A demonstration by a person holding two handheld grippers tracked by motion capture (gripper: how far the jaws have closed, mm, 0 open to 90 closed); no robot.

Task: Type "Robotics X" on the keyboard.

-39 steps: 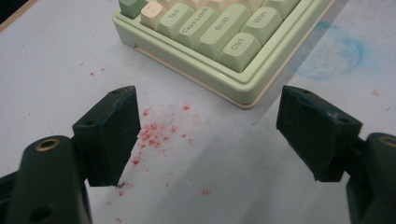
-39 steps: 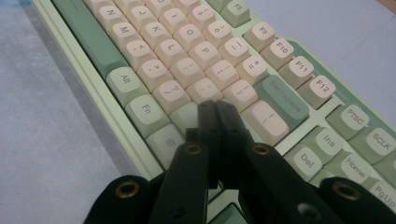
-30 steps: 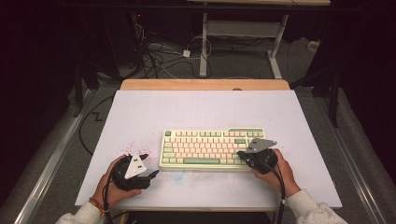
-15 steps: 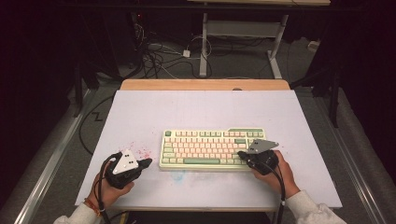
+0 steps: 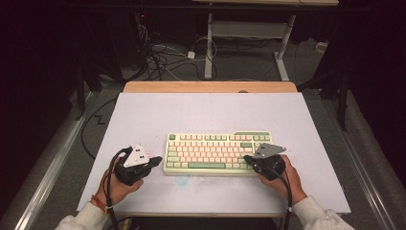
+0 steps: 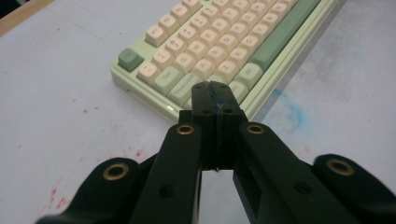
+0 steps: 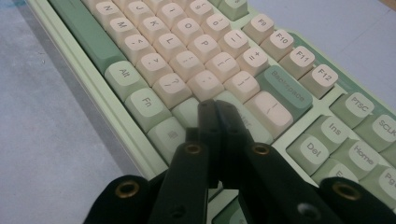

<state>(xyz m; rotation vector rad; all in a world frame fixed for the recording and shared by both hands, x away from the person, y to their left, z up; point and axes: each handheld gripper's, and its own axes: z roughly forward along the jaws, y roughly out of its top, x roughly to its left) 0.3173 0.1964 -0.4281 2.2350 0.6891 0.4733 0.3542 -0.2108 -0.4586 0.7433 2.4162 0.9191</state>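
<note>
Closed grippers set to press keys on a mechanical keyboard (image 5: 218,153).

Keyboard centred near the worktop (image 5: 210,112) front edge; left gripper (image 6: 215,95) pinched empty, just off its left corner; right gripper (image 7: 215,112) likewise, tips over right-hand keys for poking.

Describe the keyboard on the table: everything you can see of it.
The keyboard is compact, with a pale green plastic case, cream letter keys and darker green keys such as the space bar, Backspace and the corner key. It lies flat near the front middle of the white table. The shut right tongs sit over keys at its right end; whether they press one is unclear. The shut left tongs point at its left end, apart from it.
</note>
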